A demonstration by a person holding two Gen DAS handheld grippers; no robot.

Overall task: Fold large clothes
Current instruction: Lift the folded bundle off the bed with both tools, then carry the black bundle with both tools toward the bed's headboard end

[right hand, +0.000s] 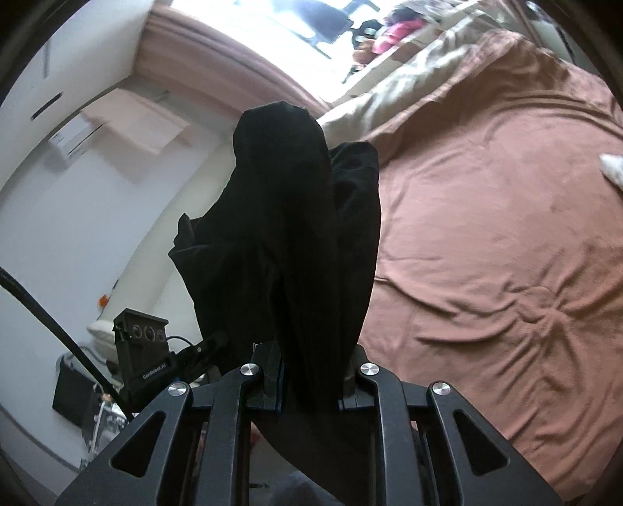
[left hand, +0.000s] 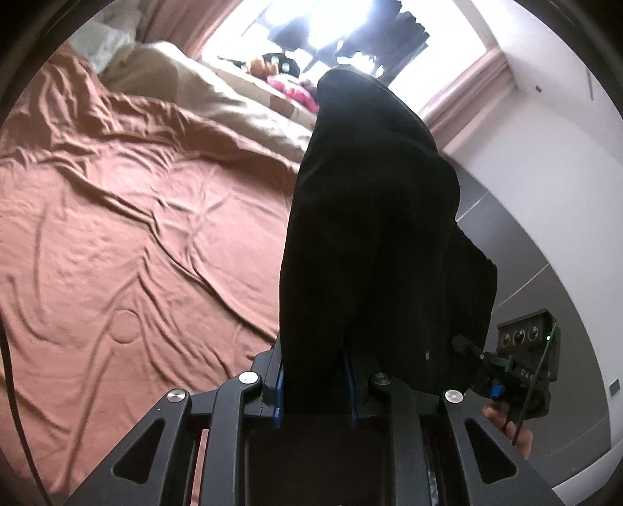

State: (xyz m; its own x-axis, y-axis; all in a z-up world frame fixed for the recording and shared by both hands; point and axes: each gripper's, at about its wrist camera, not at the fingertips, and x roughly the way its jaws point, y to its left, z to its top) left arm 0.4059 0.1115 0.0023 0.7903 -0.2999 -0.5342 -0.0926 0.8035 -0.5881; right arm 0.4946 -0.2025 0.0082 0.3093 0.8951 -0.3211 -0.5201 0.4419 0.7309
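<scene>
A large black garment [left hand: 370,233] is bunched over my left gripper [left hand: 315,377], whose jaws are shut on a fold of it. The cloth covers the fingertips and hangs up off the bed. At the right of the left wrist view, the right gripper [left hand: 473,350] bites the same cloth close by. In the right wrist view the black garment [right hand: 296,233] rises in a dark mound over my right gripper [right hand: 311,381], shut on a thick fold. The left gripper [right hand: 206,346] shows at the lower left, reaching into the cloth.
A bed with a wrinkled rust-brown sheet [left hand: 136,233] [right hand: 486,253] lies below. A beige duvet [left hand: 218,105] is heaped near the bright window [left hand: 331,23]. White walls and a grey floor [left hand: 545,253] border the bed. A person's hand [left hand: 510,426] holds the right gripper.
</scene>
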